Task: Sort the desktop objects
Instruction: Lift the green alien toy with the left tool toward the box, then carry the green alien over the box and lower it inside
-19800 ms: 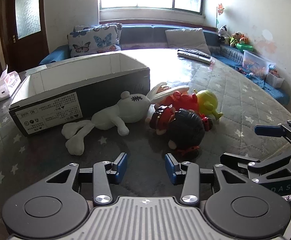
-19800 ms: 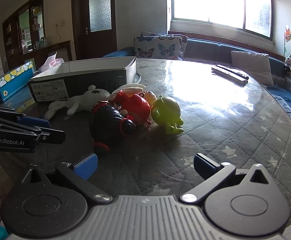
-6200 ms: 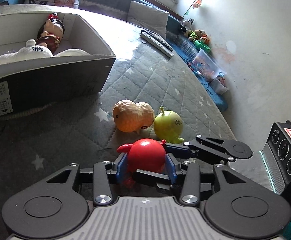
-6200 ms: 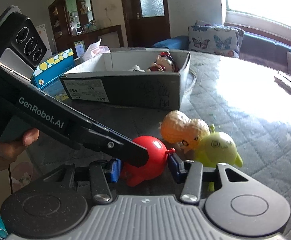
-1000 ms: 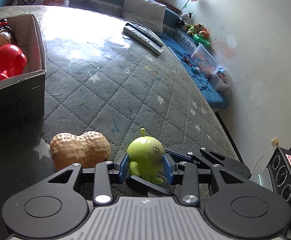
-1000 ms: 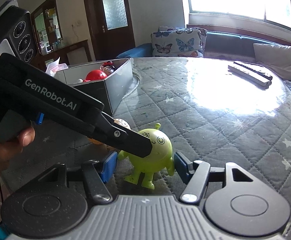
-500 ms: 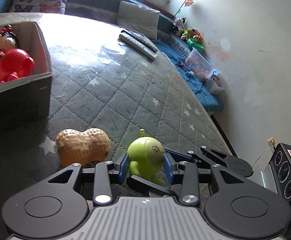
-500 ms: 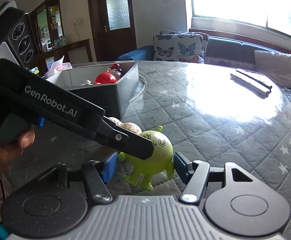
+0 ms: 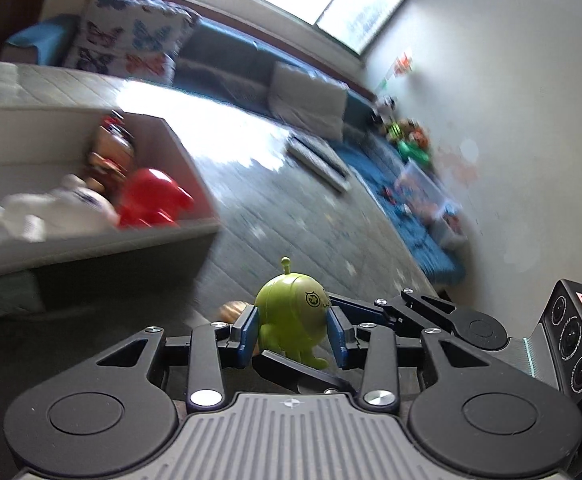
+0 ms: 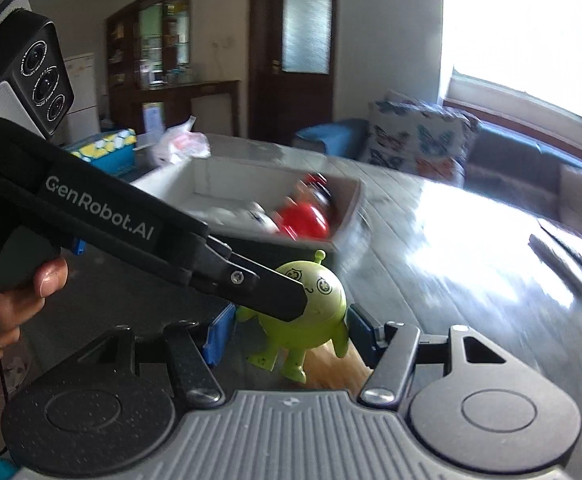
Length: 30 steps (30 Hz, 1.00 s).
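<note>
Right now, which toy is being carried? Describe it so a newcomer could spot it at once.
Start at the open box on the quilted table, then look nearer the cameras. The green toy is pinched between the left gripper and right gripper. It alone is lime green, round, with one antenna.

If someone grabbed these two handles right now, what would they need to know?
Left gripper: jaws shut on the green toy, lifted off the table.
Right gripper: jaws either side of the same toy; whether they press on it is unclear.
Done: red toy, white plush and a doll lie in the box.
Left: drop the green toy in the box, then the peanut toy, on the table below the grippers.
</note>
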{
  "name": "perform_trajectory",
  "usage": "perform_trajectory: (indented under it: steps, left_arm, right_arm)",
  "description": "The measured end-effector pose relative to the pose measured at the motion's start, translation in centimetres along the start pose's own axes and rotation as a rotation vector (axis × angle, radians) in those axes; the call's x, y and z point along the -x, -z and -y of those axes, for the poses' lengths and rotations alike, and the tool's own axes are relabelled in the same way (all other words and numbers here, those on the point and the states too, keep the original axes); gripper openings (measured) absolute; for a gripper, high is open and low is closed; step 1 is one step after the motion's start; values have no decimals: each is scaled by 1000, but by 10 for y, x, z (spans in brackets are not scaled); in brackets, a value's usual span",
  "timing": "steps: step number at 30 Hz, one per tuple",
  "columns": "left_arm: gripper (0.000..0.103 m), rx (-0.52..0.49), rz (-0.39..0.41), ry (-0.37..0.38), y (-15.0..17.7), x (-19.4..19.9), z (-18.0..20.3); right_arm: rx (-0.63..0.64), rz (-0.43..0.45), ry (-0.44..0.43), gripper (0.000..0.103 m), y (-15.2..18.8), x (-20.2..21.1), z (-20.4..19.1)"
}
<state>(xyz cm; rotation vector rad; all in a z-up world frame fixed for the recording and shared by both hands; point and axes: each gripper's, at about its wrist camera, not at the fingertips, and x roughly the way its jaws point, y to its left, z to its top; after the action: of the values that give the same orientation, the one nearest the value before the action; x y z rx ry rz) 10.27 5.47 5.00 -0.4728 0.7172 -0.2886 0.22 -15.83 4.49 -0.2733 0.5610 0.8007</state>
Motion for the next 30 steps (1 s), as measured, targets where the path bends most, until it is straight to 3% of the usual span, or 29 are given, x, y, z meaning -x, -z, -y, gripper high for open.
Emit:
perform_trajectory:
  steps: [13,22,30]
  left_arm:
    - [40,95,145,-135,-54,56,-84]
    - [40,174,103,-211,-77,52,-147]
    - [38,193,39,-253,-78,38,-167]
  right_arm:
    - [132,49,-154,62,-88,-82,-58]
    - [99,-31,-256,62,-111,-151,-71]
    - [96,-114,-284,63,-105,-180,-74]
